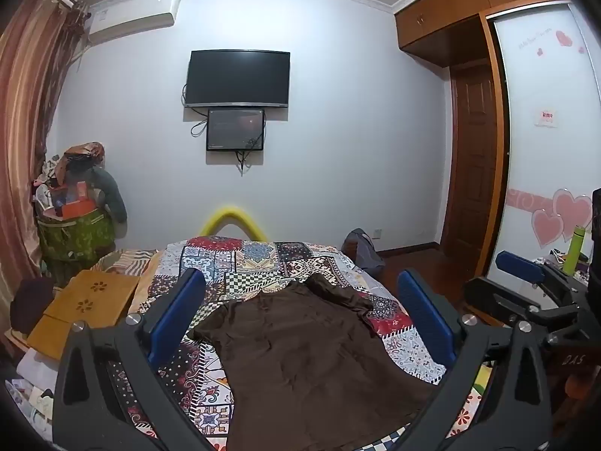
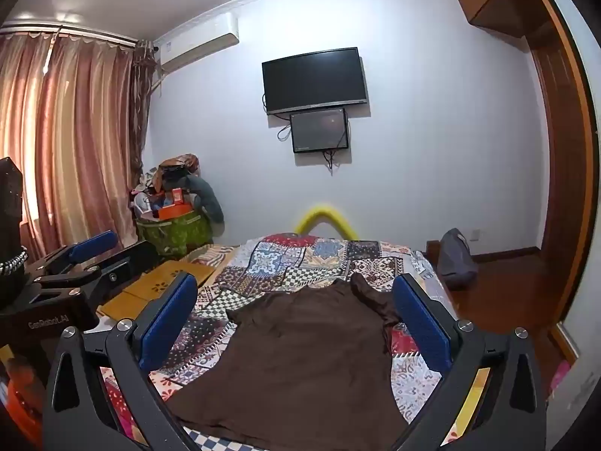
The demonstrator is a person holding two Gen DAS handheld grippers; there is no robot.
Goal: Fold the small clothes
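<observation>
Patchwork bedspread (image 1: 240,263) carries one brown shirt (image 1: 311,357), laid flat, its hem cut off by the frame. Both the left gripper (image 1: 300,282) and the right gripper (image 2: 296,293) hover spread wide, holding nothing.

the dark brown cloth top (image 1: 300,357) looks matt and soft, faintly creased, spread on the patchwork printed cotton bedspread (image 1: 263,263), which is matt too. each tool, left (image 1: 300,315) and right (image 2: 296,319), has matt black plastic arms, dull blue rubbery pads (image 1: 176,312) and shiny round metal screw heads. at the bed's left edge lie smooth yellow-brown wooden boards (image 1: 86,300) with cut flower holes. the reddish wooden floor (image 2: 499,293) off the bed's right edge is glossy.
</observation>
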